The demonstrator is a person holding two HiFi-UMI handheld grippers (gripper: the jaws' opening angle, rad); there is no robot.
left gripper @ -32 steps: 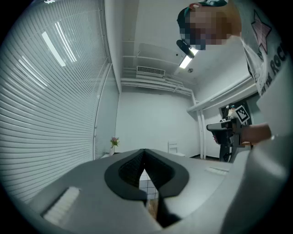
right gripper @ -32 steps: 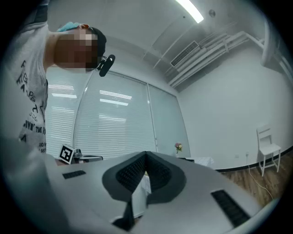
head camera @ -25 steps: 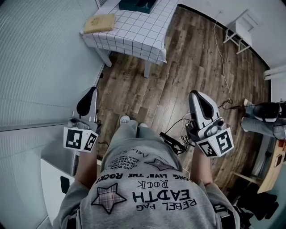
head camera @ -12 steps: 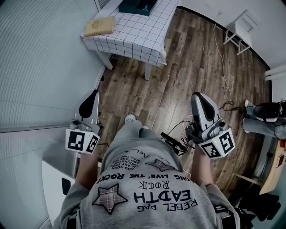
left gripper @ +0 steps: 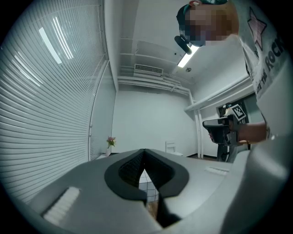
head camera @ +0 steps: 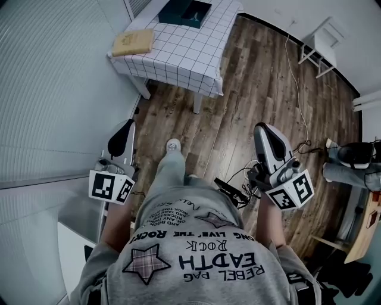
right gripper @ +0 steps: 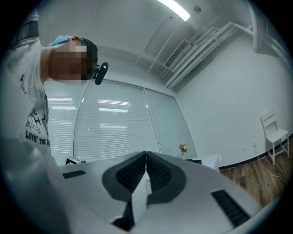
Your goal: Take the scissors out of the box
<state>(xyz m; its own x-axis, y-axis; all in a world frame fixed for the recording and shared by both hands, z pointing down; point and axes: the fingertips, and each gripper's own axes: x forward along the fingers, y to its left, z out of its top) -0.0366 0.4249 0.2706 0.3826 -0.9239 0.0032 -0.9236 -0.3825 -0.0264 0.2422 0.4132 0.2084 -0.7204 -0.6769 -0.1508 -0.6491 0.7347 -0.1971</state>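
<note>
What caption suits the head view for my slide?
Person facing the checked table with the dark box; left gripper and right gripper shut, empty.

My left gripper (head camera: 126,125) sits lower left of frame, right gripper (head camera: 263,127) lower right. I'm holding both out ahead of my torso, well apart, noses toward frame top. Jaws pressed together on both, tips touching, nothing between them.

floor (head camera: 262,83): wood planks, grained, low sheen. tablecloth (head camera: 184,50): checked cloth, matt. sweatshirt (head camera: 178,280): soft grey cloth, printed. left gripper (left gripper: 144,151): smooth matt grey plastic; pads (left gripper: 129,168): black, ribbed.
</note>
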